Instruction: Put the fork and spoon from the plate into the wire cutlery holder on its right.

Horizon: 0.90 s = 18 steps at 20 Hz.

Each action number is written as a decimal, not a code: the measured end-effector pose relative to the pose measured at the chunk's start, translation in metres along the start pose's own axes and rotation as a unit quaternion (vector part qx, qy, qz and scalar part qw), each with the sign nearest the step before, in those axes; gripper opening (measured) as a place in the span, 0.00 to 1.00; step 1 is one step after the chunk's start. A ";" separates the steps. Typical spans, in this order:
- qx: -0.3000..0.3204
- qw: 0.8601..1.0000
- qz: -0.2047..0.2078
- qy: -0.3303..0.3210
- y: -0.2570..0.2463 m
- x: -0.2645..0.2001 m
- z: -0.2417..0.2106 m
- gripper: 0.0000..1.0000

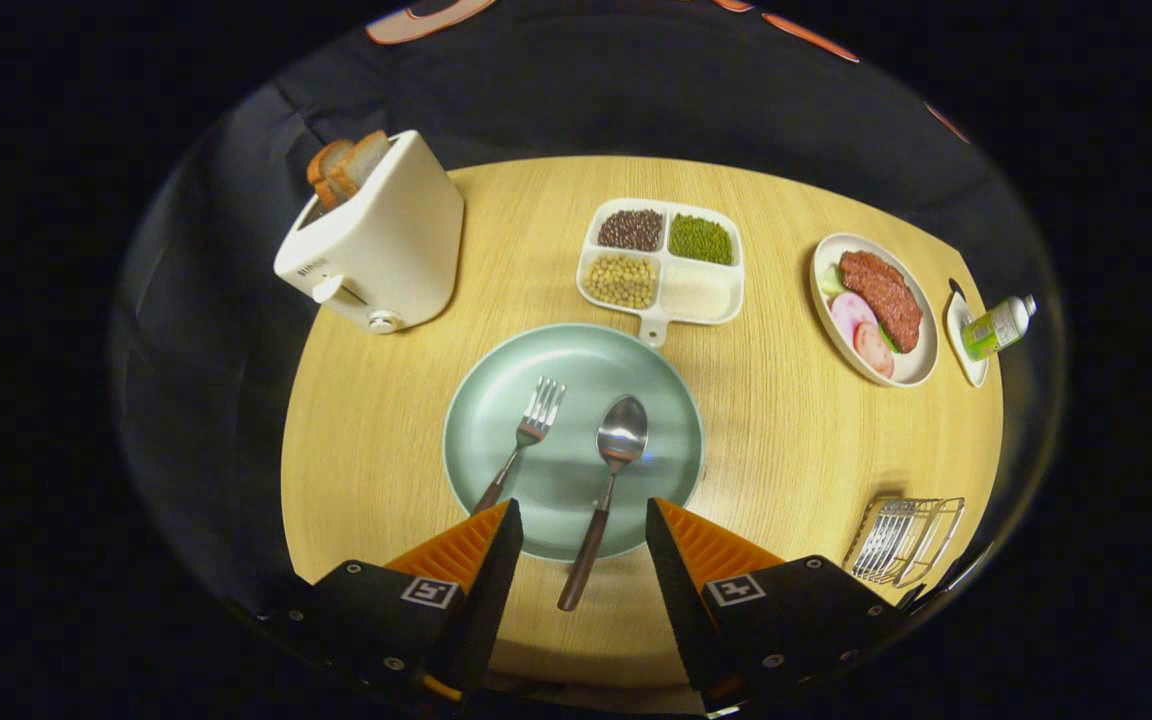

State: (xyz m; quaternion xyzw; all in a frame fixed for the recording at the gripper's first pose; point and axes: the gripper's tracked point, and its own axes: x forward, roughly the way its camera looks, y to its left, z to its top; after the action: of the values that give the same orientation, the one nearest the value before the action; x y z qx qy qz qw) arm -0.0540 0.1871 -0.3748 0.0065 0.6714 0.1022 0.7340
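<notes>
— Where do things stand?

— The tongs [581,525] are spread wide and empty, low in the frame. The spoon's handle runs up between the two fingers; its end sticks out past the near rim of the plate [496,400] onto the bench [786,440]. The spoon [608,478] lies right of centre, bowl up toward the middle of the plate. The fork [524,440] lies to its left, tines pointing up the frame, its handle end just beside the left finger. The wire cutlery holder [904,540] sits at lower right, well apart from the plate.

— How will they handle?

— Both look like thin, stiff metal with dark handles, probably light. The polished metal will likely be slippery, and they lie flat on a glazed plate, so there is little to get under. I'd take the spoon by the dark handle where it overhangs the rim — there may be some clearance below it there.

— And the fork?

— Same idea, by the handle near its end. Its handle slants, so the tongs would need turning to cross it squarely. A pinch off centre could make it swing tines-down.
</notes>
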 end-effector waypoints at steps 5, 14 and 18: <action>0.038 0.998 0.003 0.058 0.006 0.034 -0.022 0.60; 0.059 0.994 -0.037 0.086 -0.004 0.066 -0.034 0.26; 0.073 0.994 -0.034 0.078 -0.007 0.072 -0.031 0.14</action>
State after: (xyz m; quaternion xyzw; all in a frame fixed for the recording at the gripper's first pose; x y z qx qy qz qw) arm -0.0779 0.1879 -0.4498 0.0291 0.7324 0.0281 0.6797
